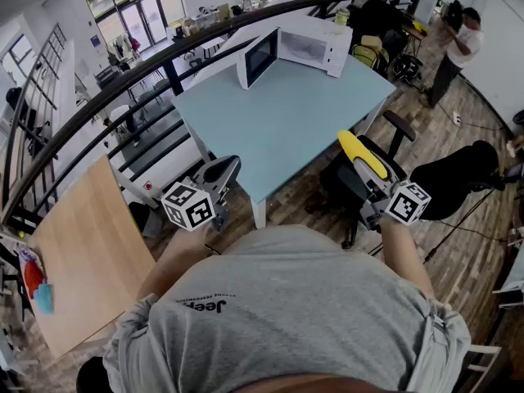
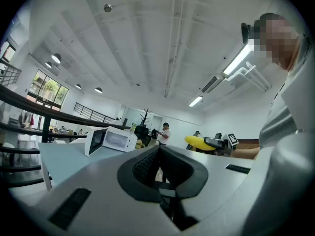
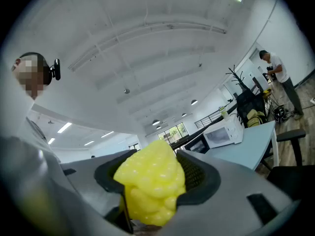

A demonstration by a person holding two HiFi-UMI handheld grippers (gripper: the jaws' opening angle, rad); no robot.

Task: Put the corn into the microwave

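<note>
Short of the worktop (image 1: 286, 121), we grip the corn (image 1: 362, 154) in our right tool (image 1: 368, 174), left tool (image 1: 228, 169) closed and empty; the far, open microwave (image 1: 307, 47) remains unreached.

Corn (image 3: 150, 181): glossy, bumpy, probably plastic. Table (image 1: 286, 113): smooth matt top. Microwave (image 1: 307, 46): smooth casing. Floor (image 1: 458, 137): wood.

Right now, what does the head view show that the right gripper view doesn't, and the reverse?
Head view only: the left claw, the wooden board at the picture's left, and the wearer's grey shirt. Right gripper view only: the kernels of the corn close up in the right claw, plus ceiling lights. Both: the corn in the right claw, the open microwave on the blue table, and a person standing beyond.
</note>
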